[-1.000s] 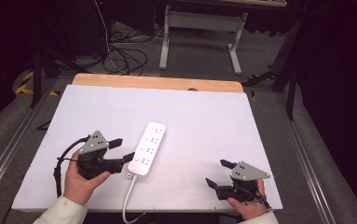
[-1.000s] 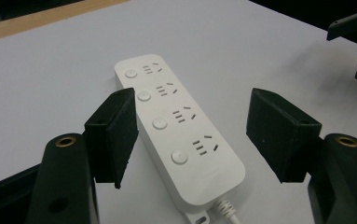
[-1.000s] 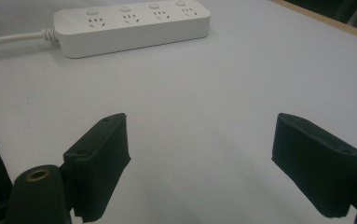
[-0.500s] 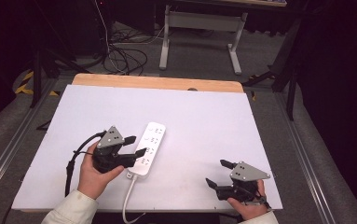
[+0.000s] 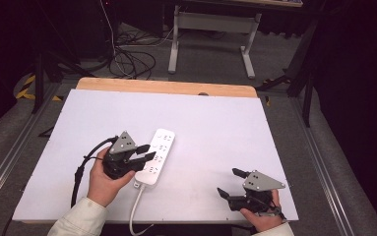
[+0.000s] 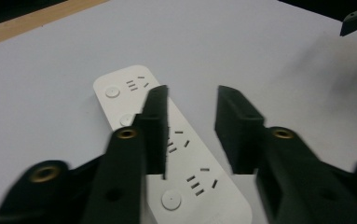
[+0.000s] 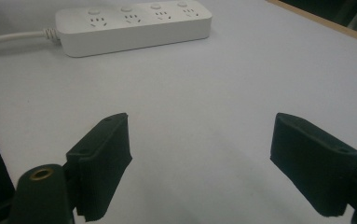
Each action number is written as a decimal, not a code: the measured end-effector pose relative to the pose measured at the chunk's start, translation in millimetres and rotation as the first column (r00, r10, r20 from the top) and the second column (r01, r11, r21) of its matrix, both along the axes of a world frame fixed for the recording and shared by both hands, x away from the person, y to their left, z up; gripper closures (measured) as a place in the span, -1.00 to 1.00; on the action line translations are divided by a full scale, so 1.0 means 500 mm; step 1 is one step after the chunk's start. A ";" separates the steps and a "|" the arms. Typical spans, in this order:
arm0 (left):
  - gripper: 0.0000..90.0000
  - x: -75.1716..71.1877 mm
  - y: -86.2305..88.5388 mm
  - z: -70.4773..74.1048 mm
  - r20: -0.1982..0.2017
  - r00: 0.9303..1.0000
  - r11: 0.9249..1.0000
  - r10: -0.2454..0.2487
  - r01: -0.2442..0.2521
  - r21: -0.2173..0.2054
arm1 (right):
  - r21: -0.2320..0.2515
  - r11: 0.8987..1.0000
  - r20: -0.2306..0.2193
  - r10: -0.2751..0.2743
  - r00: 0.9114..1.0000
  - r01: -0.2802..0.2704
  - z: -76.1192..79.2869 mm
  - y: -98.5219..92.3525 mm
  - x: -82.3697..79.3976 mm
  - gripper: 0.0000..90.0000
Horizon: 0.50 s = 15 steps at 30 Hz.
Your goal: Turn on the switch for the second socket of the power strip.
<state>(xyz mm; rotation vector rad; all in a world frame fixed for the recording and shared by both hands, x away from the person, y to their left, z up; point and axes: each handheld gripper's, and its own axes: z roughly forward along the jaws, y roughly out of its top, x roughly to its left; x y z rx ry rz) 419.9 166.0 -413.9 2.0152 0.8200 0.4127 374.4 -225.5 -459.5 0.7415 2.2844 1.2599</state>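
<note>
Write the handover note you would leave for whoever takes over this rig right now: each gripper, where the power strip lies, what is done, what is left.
Left gripper: jaws open, poised over the middle of the white power strip, not gripping it.
Right gripper: open, holds nothing, low at the near right of the table.
Power strip: flat on the table left of centre, its cord running off the near edge.
Done: left gripper in place over the strip.
Left: probably close and grasp; nothing moved yet.

In my left gripper view, my left gripper has its jaws over the middle of the power strip, so I can't see those sockets. Its near end is cut off at the bottom edge. From above, the white cord runs off the counter's near edge. The socket marks are too small to read.
</note>
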 end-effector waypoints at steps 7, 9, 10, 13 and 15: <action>1.00 0.017 -0.009 -0.012 -0.041 0.999 1.000 -0.010 0.010 0.015 | -0.002 1.000 0.001 0.004 1.000 -0.004 -0.001 0.000 0.000 -0.55; 1.00 0.021 -0.012 -0.017 -0.047 0.999 1.000 -0.007 0.008 0.027 | -0.001 1.000 0.000 0.005 1.000 -0.005 -0.001 0.000 0.000 -0.55; 1.00 0.025 -0.013 -0.020 -0.046 0.999 0.999 -0.007 0.009 0.033 | 0.000 1.000 0.000 0.005 1.000 -0.005 -0.001 0.000 0.001 -0.55; 1.00 0.032 -0.014 -0.025 -0.055 0.998 0.999 0.004 -0.001 0.048 | 0.000 1.000 0.000 0.007 1.000 -0.007 -0.001 0.000 0.000 -0.55; 1.00 0.040 -0.017 -0.034 -0.079 0.997 0.998 0.013 -0.008 0.062 | -0.003 1.000 0.000 0.009 1.000 -0.009 -0.001 0.000 0.000 -0.55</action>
